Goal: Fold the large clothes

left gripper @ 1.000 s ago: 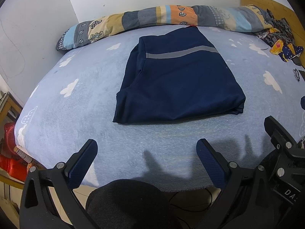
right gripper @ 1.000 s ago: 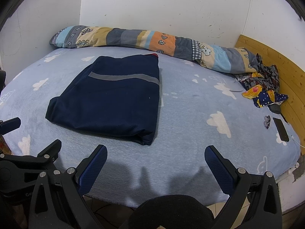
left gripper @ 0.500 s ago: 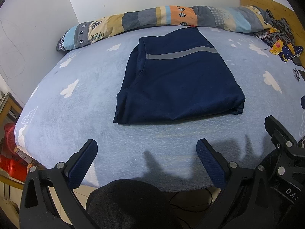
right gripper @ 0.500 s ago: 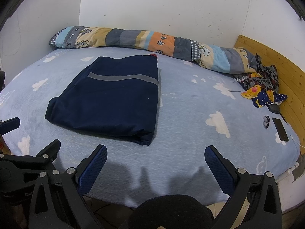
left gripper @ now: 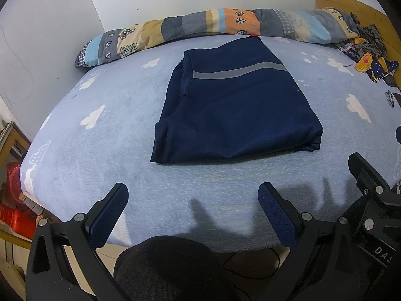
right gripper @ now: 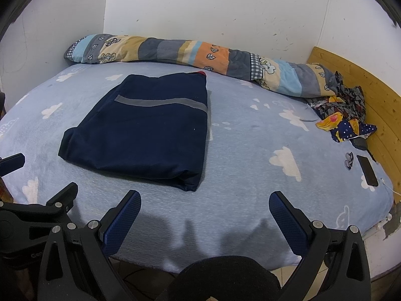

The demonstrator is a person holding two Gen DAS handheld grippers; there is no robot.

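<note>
Two grippers, both hanging back at the near edge of the bed [left gripper: 105, 155], neither touching any cloth.

L to R: left gripper [left gripper: 193, 200] has its fingers spread wide, nothing between them, hovering over bare bedsheet near the edge. Beyond it, mid-bed, lies the navy garment [left gripper: 235, 115], folded into a tidy rectangle w/ a grey stripe [left gripper: 238, 72] across the far part. Far end nearly reaches the patchwork bolster [left gripper: 200, 25] along the wall. Left side shows an under-layer peeking out a bit past the top layer; near right corner looks thick, several layers stacked.

Right gripper [right gripper: 204, 207] likewise spread apart and empty, over the sheet near the edge, garment ahead and to its left. Further right, well apart from the garment: a heap of patterned clothes [right gripper: 343, 115] by the wooden headboard [right gripper: 361, 92], and a phone [right gripper: 367, 170] on the sheet.

Progress, judged from layout: folding looks about done, approx. final shape, flat, edges mostly squared. What could be left: neatening that offset left edge, maybe one more fold if a smaller packet is wanted. Can't tell whether the heap at right is next in line.
</note>
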